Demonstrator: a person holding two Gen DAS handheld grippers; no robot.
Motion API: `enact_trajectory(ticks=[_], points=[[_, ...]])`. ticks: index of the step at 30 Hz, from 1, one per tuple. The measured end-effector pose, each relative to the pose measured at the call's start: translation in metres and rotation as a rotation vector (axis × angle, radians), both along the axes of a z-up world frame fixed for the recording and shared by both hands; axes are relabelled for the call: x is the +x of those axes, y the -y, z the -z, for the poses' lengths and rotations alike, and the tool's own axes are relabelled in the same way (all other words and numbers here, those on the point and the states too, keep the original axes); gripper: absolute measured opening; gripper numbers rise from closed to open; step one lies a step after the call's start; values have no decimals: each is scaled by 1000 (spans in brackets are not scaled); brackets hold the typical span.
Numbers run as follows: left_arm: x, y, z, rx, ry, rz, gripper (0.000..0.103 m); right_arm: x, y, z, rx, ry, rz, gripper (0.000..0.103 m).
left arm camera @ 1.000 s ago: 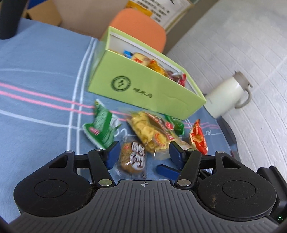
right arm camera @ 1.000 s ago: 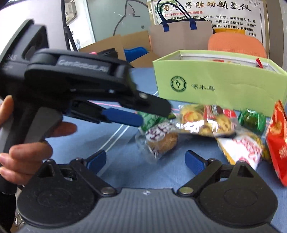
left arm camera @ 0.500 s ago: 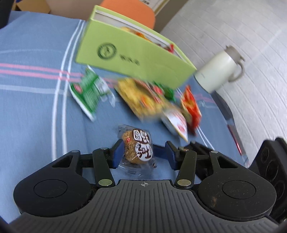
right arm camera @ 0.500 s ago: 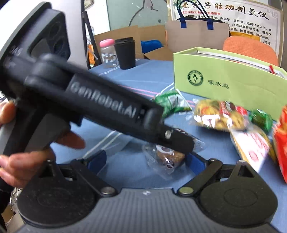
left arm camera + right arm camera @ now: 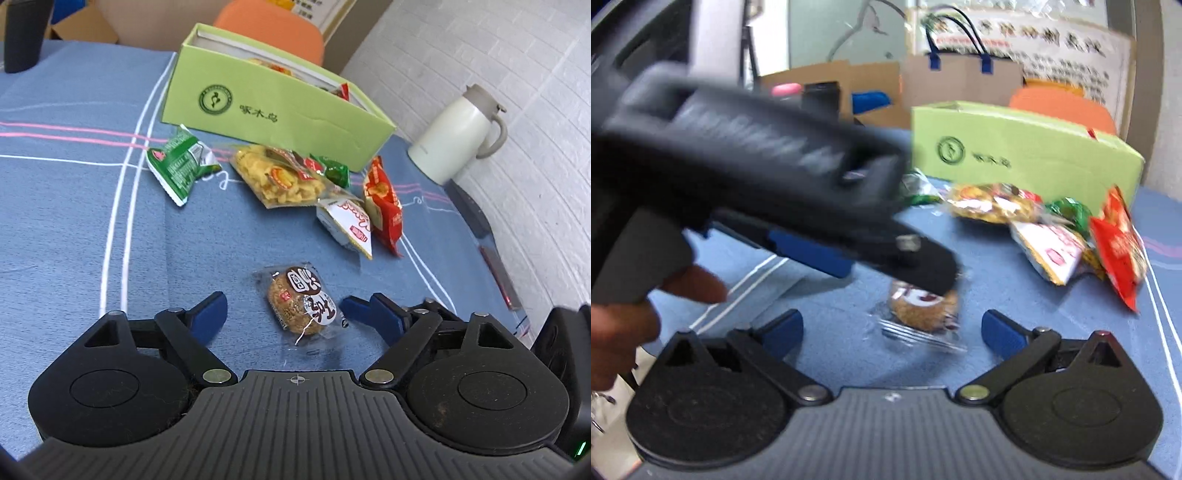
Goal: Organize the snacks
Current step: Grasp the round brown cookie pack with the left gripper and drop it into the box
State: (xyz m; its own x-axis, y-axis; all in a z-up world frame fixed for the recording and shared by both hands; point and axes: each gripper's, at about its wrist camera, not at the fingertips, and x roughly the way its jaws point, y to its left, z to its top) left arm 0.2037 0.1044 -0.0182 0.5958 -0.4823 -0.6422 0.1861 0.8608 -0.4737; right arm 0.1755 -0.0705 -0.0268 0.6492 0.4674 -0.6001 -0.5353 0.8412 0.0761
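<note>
A round brown snack in a clear wrapper (image 5: pixel 301 304) lies on the blue tablecloth (image 5: pixel 66 229) between the open fingers of my left gripper (image 5: pixel 286 312); it touches neither finger. It also shows in the right wrist view (image 5: pixel 923 308), between the open fingers of my right gripper (image 5: pixel 890 328). The left gripper (image 5: pixel 798 210) crosses above it there, blurred. A green pack (image 5: pixel 179 164), a yellow pack (image 5: pixel 280 177), a white pack (image 5: pixel 347 225) and a red pack (image 5: pixel 384 205) lie before the light green box (image 5: pixel 273 110), which holds snacks.
A white thermos jug (image 5: pixel 458 136) stands at the table's right edge. A small green sweet (image 5: pixel 334 171) lies by the box. A black cup (image 5: pixel 22 33) stands far left. An orange chair (image 5: pixel 269 26) and paper bags (image 5: pixel 960 85) are behind the table.
My left gripper held the brown snack half a second ago; now it has opened and the snack lies loose on the cloth, nearer than the other packs. The right gripper stayed open.
</note>
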Motion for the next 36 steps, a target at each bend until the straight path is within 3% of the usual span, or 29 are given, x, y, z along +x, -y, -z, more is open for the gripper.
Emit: enact_trajectory(ticks=[2, 9, 10, 11, 12, 18, 23, 27, 30, 35, 36], points=[[0, -1, -1, -6, 4, 1, 67, -1, 8, -6, 38, 35, -13, 102], [8, 11, 9, -16, -22, 33, 57, 11, 3, 3, -26, 16, -43, 99], [9, 11, 10, -14, -16, 35, 51, 11, 1, 5, -31, 15, -49, 94], [10, 12, 11, -8, -14, 39, 40, 8, 1, 5, -40, 54, -47, 66], [12, 14, 12, -1, -20, 48, 22, 6, 0, 3, -28, 47, -51, 55], [16, 12, 3, -29, -12, 47, 17, 11, 0, -14, -32, 54, -67, 54], [37, 5, -45, -70, 96, 37, 17, 38, 2, -55, 0, 166, -89, 58], [85, -1, -86, -51, 184, 10, 17, 97, -6, -84, 16, 234, -114, 58], [132, -4, -104, -10, 213, -29, 17, 152, -18, -97, 17, 226, -132, 58], [202, -18, -104, 33, 196, -93, 15, 233, -40, -91, 34, 139, -159, 59], [214, -23, -101, 28, 187, -105, 16, 246, -45, -87, 38, 118, -166, 63]])
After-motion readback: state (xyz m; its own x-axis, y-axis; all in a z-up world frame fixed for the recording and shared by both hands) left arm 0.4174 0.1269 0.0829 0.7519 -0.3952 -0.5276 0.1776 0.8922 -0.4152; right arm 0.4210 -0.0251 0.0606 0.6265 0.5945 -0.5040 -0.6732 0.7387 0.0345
